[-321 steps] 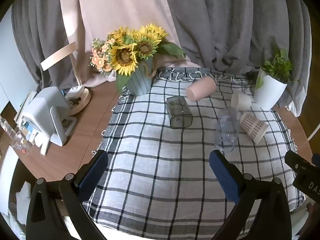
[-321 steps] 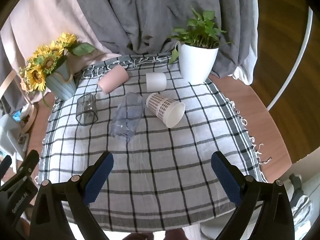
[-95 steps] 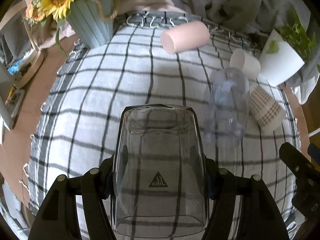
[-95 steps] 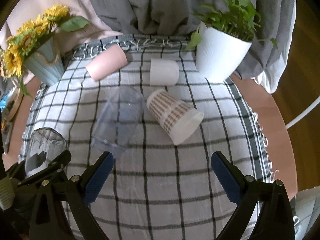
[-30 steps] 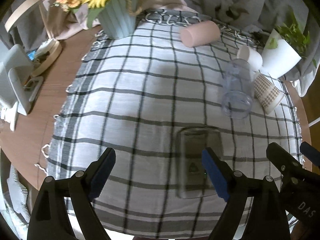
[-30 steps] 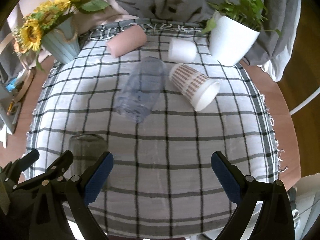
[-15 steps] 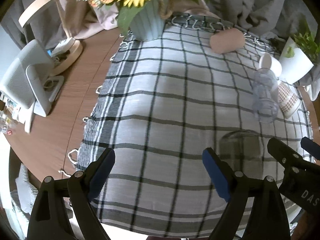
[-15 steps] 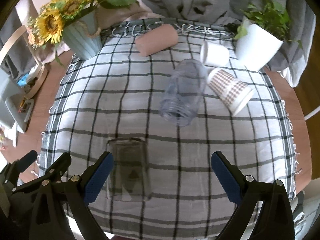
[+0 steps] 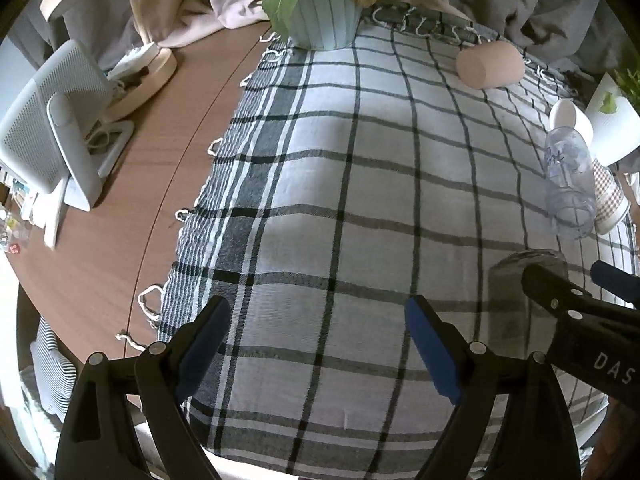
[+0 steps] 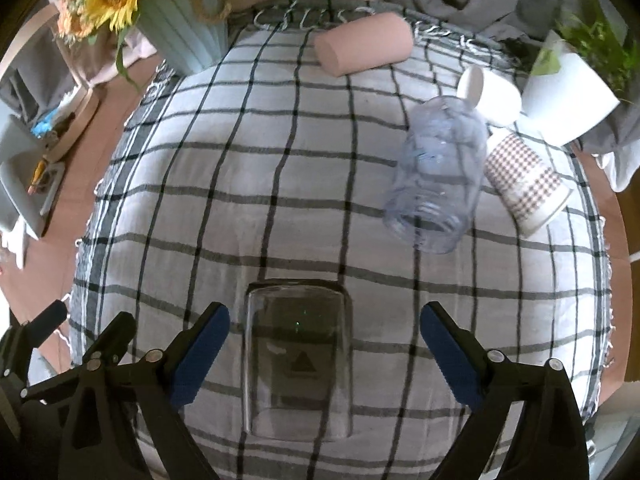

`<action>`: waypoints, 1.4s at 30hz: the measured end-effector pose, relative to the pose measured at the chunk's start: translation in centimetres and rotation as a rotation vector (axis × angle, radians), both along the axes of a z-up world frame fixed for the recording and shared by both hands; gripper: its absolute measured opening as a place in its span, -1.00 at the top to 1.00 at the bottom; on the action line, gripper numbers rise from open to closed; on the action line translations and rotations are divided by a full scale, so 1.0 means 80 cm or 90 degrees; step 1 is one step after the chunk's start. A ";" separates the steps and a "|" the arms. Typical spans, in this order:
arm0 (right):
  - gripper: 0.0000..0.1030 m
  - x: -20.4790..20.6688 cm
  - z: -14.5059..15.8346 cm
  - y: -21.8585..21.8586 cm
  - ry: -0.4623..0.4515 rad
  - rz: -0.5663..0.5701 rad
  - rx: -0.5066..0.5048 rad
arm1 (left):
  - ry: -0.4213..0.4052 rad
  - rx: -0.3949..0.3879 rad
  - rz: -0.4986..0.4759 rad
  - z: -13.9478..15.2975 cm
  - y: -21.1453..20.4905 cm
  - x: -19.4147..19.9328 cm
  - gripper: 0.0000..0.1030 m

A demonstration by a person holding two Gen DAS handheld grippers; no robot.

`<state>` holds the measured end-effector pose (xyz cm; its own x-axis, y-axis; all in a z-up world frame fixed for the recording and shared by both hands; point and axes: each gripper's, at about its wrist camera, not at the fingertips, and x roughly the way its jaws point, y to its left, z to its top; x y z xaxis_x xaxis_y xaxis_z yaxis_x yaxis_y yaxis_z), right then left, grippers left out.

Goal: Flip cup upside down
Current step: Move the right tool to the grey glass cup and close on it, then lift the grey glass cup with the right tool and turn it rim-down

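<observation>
- The right gripper (image 10: 322, 344) has its fingers spread wide, one on each side of the smoky glass cup (image 10: 298, 364), touching neither side.
- The left gripper (image 9: 316, 344) is spread wide too, over bare checked cloth (image 9: 360, 200).
- The cup stands base up near the cloth's near edge.
- A clear jar (image 10: 440, 176), checked paper cup (image 10: 526, 184), white cup (image 10: 490, 94) and pink cup (image 10: 364, 44) lie toward the far edge.
</observation>
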<state>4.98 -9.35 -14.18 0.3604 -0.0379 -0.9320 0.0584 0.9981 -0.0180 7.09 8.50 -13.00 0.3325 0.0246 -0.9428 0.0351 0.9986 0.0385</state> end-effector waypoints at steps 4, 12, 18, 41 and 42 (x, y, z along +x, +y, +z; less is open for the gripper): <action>-0.78 0.010 -0.013 0.002 0.022 0.001 0.009 | 0.005 -0.007 0.006 -0.006 0.003 0.001 -0.74; -0.46 0.024 -0.035 0.006 0.078 0.004 0.040 | 0.009 -0.017 0.018 -0.010 0.011 0.002 -0.74; -0.30 0.029 -0.040 0.008 0.089 0.001 0.035 | 0.006 -0.022 0.021 -0.010 0.013 0.002 -0.74; -0.29 0.029 0.017 0.015 -0.057 -0.019 0.024 | -0.032 -0.022 0.056 0.012 0.031 0.004 -0.74; -0.29 0.025 0.018 0.016 -0.059 -0.018 0.021 | -0.031 -0.022 0.055 0.012 0.032 0.002 -0.74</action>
<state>6.96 -8.08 -12.75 0.4441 -0.0195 -0.8958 0.0868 0.9960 0.0214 7.25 11.03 -12.03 0.3764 0.0231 -0.9262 -0.0522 0.9986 0.0036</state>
